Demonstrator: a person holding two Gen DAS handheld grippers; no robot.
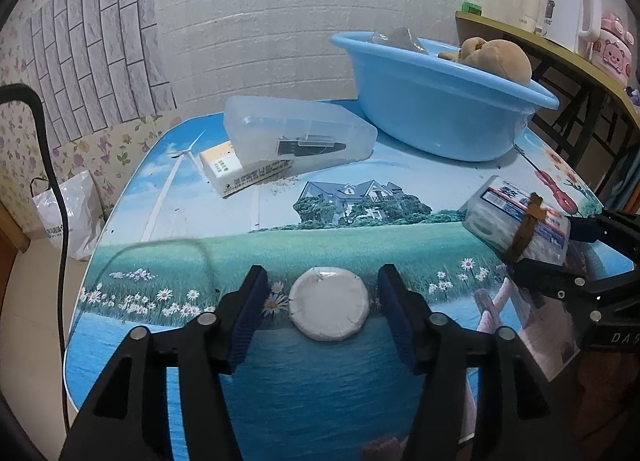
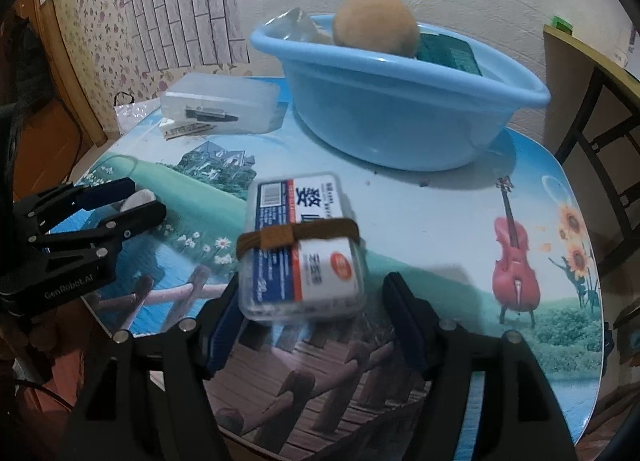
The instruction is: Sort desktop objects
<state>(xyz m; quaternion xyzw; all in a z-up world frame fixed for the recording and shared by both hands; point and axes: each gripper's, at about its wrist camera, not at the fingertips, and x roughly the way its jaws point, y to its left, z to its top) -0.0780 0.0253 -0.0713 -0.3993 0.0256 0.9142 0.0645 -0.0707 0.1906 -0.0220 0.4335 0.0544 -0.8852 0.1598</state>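
A white round disc (image 1: 329, 303) lies flat on the picture-printed table (image 1: 320, 389) between the fingers of my left gripper (image 1: 322, 278), which is open with a gap on each side of the disc. A clear box with a brown rubber band (image 2: 302, 249) sits tilted and blurred between the fingers of my right gripper (image 2: 313, 286). Its left pad is at the box's edge and its right pad stands clear, so this gripper is open. The same box (image 1: 516, 217) shows at the right of the left wrist view. The blue basin (image 2: 380, 125) stands behind, holding a tan plush toy (image 2: 376, 25).
A clear plastic case (image 1: 300, 133) rests on a white carton (image 1: 224, 175) at the table's far left. A shelf at the right carries a white kettle (image 1: 568, 5) and a pink container (image 1: 612, 49). A white bag (image 1: 68, 213) and a black cable (image 1: 52, 165) are off the table's left edge.
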